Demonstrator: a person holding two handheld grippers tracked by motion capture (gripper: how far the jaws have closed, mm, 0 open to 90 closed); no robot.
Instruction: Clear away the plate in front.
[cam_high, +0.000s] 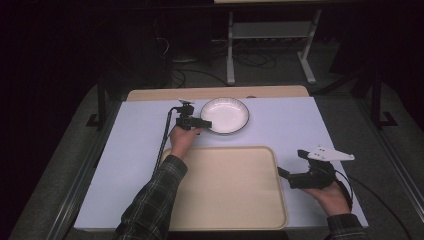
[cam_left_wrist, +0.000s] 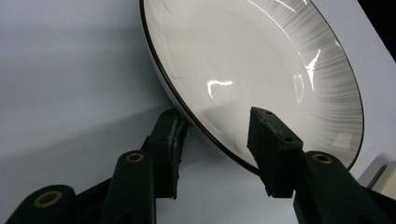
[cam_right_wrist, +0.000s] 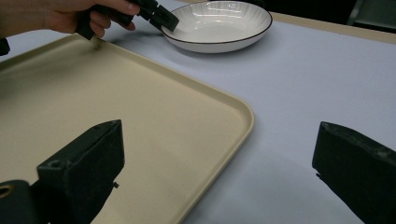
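Resting on the pale surface (cam_high: 135, 165) just beyond the far edge of the beige tray (cam_high: 230, 200), the white bowl (cam_high: 225, 115) is seen with nothing in it, and the tray likewise carries nothing. The bowl's near-left rim is straddled by the left tool (cam_high: 204, 123), one jaw outside the wall and one inside; the jaws are part-way closed, and whether the pads press the rim cannot be told. The right tool (cam_high: 292, 172) is held at the tray's right edge, jaws wide apart on nothing, and the bowl's far side is cut off in the left gripper view.
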